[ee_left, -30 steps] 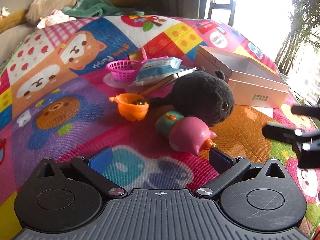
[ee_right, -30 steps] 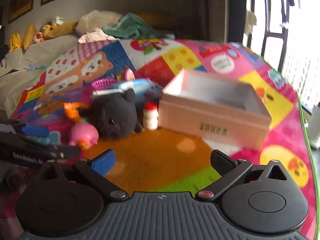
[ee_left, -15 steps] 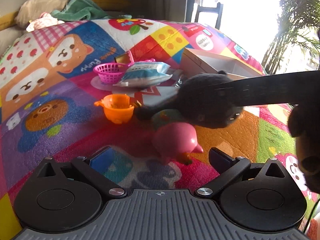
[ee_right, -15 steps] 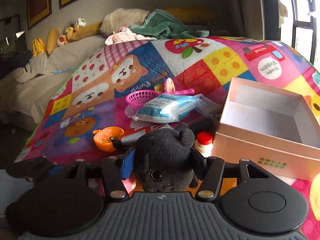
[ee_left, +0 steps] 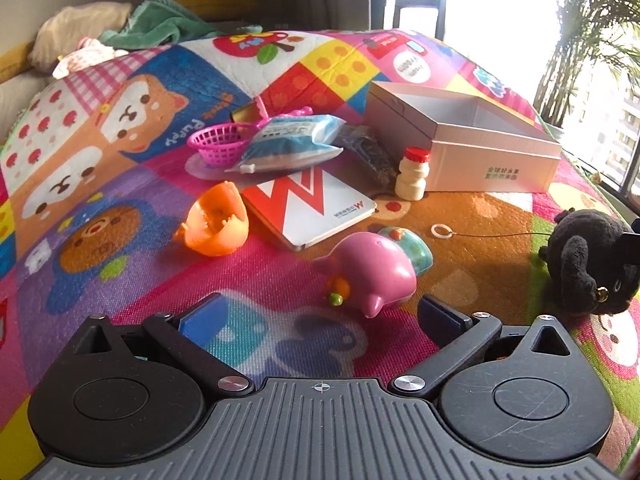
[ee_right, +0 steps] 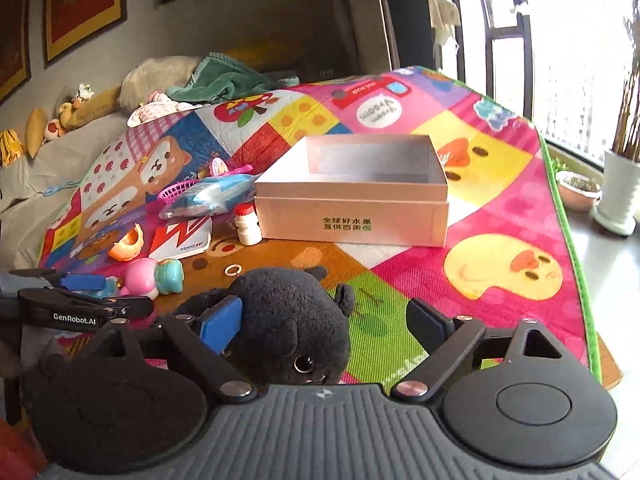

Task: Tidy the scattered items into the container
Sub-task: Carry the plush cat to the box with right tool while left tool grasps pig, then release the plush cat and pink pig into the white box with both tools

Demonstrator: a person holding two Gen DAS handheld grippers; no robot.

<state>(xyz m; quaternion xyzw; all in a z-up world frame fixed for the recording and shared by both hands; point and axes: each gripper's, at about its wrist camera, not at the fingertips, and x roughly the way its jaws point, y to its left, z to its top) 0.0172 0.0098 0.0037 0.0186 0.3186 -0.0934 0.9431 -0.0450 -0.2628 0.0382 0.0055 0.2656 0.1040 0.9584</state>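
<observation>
Right wrist view: the right tool (ee_right: 324, 322), which half a second ago squeezed the black plush toy (ee_right: 288, 320), has just been opening; the plush now sits loosely between wide jaws, apparently released short of the empty cardboard box (ee_right: 352, 220). The left tool (ee_left: 320, 312) hangs wide, empty.

The black plush toy (ee_right: 288, 320) lies between the right gripper's (ee_right: 324, 320) fingers; the open cardboard box (ee_right: 352, 200) sits beyond them on the patchwork play mat (ee_right: 500, 208).

Bright window (ee_right: 500, 20), framed pictures (ee_right: 84, 0), grey wall (ee_right: 240, 20)
</observation>
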